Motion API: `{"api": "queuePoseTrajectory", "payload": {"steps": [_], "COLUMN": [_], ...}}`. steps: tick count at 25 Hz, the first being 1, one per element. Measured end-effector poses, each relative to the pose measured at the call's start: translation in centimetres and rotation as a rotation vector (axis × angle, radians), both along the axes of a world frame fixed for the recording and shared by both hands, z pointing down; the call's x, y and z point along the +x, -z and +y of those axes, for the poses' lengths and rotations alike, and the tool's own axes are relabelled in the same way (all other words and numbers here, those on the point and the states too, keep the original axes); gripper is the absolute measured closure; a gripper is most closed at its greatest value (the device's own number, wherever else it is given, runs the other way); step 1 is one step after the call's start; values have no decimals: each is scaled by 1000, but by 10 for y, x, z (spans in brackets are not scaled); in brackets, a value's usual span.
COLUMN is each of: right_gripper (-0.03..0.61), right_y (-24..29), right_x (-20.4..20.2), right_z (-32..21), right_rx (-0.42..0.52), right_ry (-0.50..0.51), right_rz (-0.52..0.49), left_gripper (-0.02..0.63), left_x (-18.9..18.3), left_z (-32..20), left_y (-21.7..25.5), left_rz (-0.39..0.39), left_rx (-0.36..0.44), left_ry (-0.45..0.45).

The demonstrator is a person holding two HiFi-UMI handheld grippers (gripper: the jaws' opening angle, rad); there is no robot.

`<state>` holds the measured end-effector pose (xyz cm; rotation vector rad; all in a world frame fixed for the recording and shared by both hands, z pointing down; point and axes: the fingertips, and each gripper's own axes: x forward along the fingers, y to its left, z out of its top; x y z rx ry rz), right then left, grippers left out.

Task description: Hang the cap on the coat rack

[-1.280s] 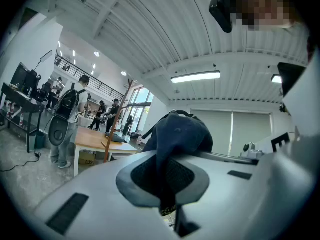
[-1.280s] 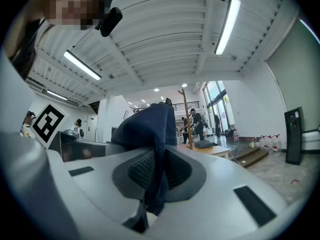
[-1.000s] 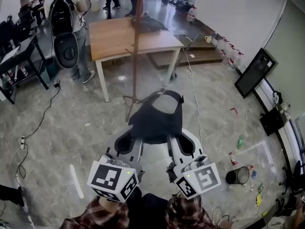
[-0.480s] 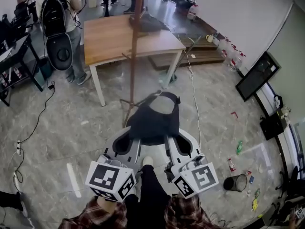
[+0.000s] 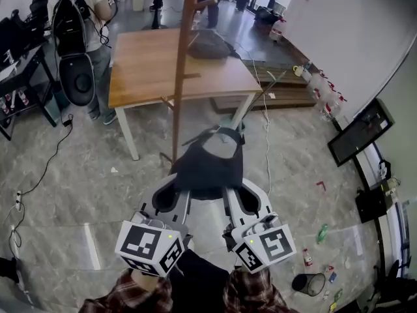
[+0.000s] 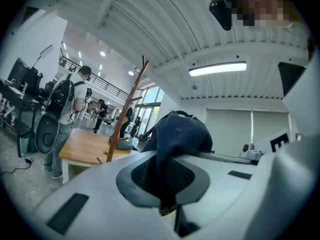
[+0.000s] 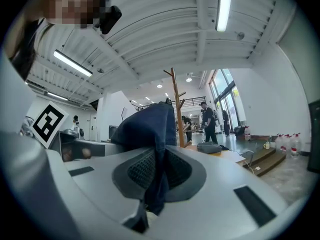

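Note:
A dark navy cap (image 5: pixel 208 163) is held up between both grippers, just right of the brown wooden coat rack pole (image 5: pixel 180 77). My left gripper (image 5: pixel 184 189) is shut on the cap's left edge, and my right gripper (image 5: pixel 232 191) is shut on its right edge. In the left gripper view the cap (image 6: pixel 182 134) bulges over the jaws, its fabric pinched at the left gripper (image 6: pixel 167 184), with the rack (image 6: pixel 127 109) farther off at the left. In the right gripper view cap fabric (image 7: pixel 147 124) hangs down through the right gripper (image 7: pixel 157 179), and the rack (image 7: pixel 177 109) rises behind it.
A wooden table (image 5: pixel 150 64) stands behind the rack with a grey bag (image 5: pixel 212 44) on it. A person with a backpack (image 5: pixel 78 18) stands at its left. Cables cross the floor. A monitor (image 5: pixel 361 132) leans on the right wall, with a black bin (image 5: pixel 306 282) nearer.
Both grippers and the cap have come closer to the rack pole, which now stands larger and nearer. The grip on the cap is unchanged.

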<state>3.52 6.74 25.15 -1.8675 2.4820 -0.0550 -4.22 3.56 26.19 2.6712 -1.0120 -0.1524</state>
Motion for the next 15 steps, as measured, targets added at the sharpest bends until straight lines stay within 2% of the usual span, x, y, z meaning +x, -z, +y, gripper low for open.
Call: {"api": "queuePoseTrajectory", "payload": {"steps": [9, 15], "right_gripper": [555, 555], "right_y": [3, 4], "right_x": [41, 60], "right_z": [-75, -134], "right_rx": [-4, -16], "right_ry": [65, 54], "right_rz": [-18, -37], "left_gripper": [594, 593], "left_x": [39, 58], "left_z": [-68, -127], "left_y": [4, 4], "left_rz": [-12, -20], "left_rx": [-4, -21], "left_ry": [61, 50]}}
